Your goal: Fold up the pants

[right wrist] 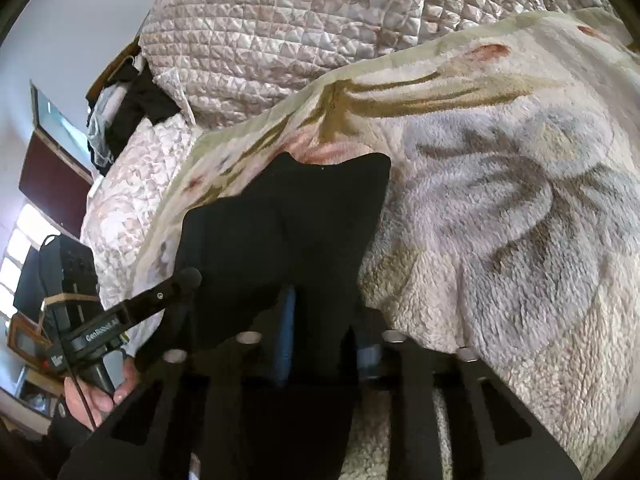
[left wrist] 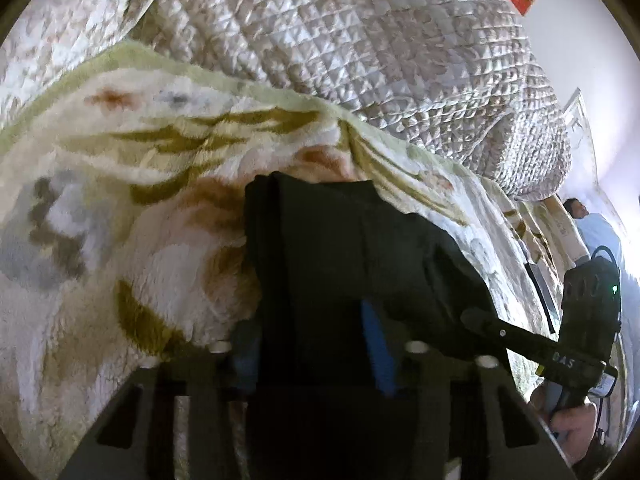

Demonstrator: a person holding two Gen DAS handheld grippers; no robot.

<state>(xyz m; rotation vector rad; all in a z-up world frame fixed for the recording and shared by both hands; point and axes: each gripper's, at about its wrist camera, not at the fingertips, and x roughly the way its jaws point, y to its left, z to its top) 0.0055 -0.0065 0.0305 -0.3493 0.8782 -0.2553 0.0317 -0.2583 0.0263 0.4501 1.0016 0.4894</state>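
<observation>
The black pants [left wrist: 344, 240] lie bunched on a floral fleece blanket [left wrist: 120, 208], and their near end runs up between my left gripper's [left wrist: 312, 344] blue pads [left wrist: 376, 344]. The pads press on the cloth, so this gripper is shut on it. At the right of the left wrist view, a hand holds my right gripper [left wrist: 476, 318] with its tip at the pants' right edge. In the right wrist view the pants [right wrist: 288, 216] rise to two peaks, and my right gripper [right wrist: 326, 340] is shut on the cloth. My left gripper [right wrist: 188, 278] touches the pants' left edge there.
A heaped quilted bedspread [left wrist: 360, 40] lies beyond the blanket. A person [left wrist: 576, 208] stands at the far right by the wall. Dark clothes [right wrist: 132, 112] hang beside the quilt, and a bright window [right wrist: 20, 248] lies at the left.
</observation>
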